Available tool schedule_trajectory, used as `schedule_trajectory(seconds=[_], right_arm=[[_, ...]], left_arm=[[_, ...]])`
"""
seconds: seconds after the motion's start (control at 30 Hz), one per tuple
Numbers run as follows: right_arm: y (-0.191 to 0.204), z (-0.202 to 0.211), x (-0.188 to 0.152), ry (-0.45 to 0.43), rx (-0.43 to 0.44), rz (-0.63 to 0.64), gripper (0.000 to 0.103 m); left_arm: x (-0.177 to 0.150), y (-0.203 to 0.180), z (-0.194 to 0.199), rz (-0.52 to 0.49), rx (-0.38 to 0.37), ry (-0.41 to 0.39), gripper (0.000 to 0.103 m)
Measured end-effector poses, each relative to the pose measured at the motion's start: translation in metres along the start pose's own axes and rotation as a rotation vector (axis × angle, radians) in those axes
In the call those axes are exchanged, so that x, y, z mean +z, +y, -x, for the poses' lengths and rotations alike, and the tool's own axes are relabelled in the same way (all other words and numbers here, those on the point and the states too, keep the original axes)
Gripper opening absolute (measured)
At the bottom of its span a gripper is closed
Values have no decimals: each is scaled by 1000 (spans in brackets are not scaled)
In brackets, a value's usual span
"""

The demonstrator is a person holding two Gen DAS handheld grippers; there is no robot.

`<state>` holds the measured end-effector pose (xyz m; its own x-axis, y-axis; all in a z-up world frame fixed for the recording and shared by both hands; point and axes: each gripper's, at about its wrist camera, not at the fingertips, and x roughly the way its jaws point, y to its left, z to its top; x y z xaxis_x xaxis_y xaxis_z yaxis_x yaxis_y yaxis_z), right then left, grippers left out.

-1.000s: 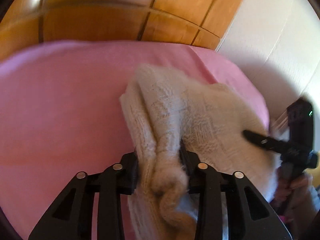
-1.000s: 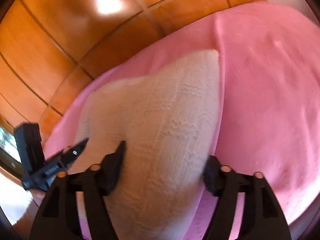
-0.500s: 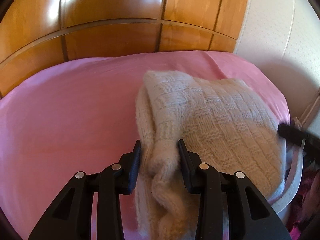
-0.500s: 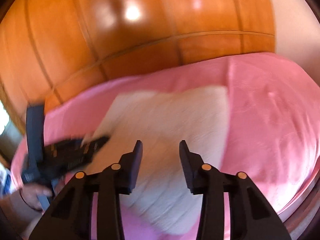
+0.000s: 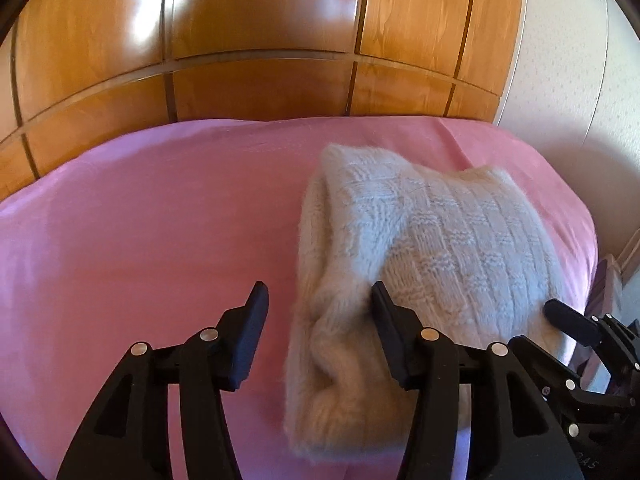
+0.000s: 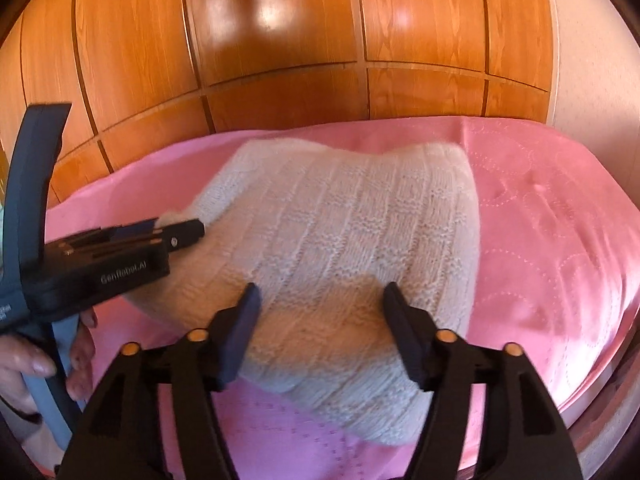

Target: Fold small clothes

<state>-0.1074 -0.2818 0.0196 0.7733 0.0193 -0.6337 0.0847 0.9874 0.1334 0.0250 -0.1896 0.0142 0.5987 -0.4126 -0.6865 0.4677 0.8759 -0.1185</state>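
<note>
A cream knitted sweater (image 5: pixel 440 248) lies folded on the pink bedspread (image 5: pixel 140 240). Its rolled near-left edge sits between the fingers of my left gripper (image 5: pixel 318 300), whose jaws are opening. The right pad brushes the knit and the left pad stands apart from it. In the right wrist view my right gripper (image 6: pixel 323 296) hovers over the sweater's (image 6: pixel 340 216) near edge. Its jaws are opening and pinch nothing. My left gripper (image 6: pixel 176 230) reaches in from the left at the sweater's corner. The left wrist view shows one of the right gripper's fingers (image 5: pixel 568 318) by the sweater's right edge.
Glossy wooden wardrobe panels (image 5: pixel 260 40) stand behind the bed. A white wall (image 5: pixel 580 100) is at the right. The bed's edge (image 6: pixel 600 396) curves down at the right. A person's hand (image 6: pixel 24 360) holds the left gripper's handle.
The left jaws have let go of the sweater's rolled edge and spread. The right jaws narrowed, then widened again. Both grippers have drawn back, and the right view has rolled level.
</note>
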Motion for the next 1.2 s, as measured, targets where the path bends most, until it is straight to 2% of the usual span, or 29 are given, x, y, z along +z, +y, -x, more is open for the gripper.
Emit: schedule_trajectory(seconds=[0.1, 0.2, 0.33, 0.4, 0.47, 0.5, 0.67, 0.73, 0.9, 1.0, 1.2], right_arm=[[6, 6, 8, -5, -14, -11, 75], [8, 6, 11, -5, -65, -12, 82], [7, 13, 15, -17, -117, -45, 88], [6, 16, 16, -25, -147, -55, 92], [6, 22, 17, -34, -198, -60, 98], [7, 24, 18, -42, -222, -61, 100], [7, 40, 24, -73, -283, -113, 101], [7, 44, 25, -88, -295, -146, 101], [9, 43, 25, -66, -334, -188, 101], [11, 43, 24, -62, -355, -203, 101], [23, 48, 23, -101, -385, -140, 101]], left_arm=[[-1, 2, 8, 8, 6, -9, 52], [-1, 1, 13, 6, 17, -20, 52], [-2, 4, 23, 13, 27, -34, 53], [-2, 6, 29, 23, 38, -45, 63], [-2, 7, 36, 32, 45, -63, 65], [-2, 8, 41, 36, 51, -71, 70], [-3, 11, 60, 62, 84, -108, 81], [-4, 12, 67, 81, 92, -119, 81], [-10, 11, 79, 77, 115, -144, 91], [-16, 8, 82, 60, 125, -145, 91], [-20, 6, 85, 54, 139, -143, 94]])
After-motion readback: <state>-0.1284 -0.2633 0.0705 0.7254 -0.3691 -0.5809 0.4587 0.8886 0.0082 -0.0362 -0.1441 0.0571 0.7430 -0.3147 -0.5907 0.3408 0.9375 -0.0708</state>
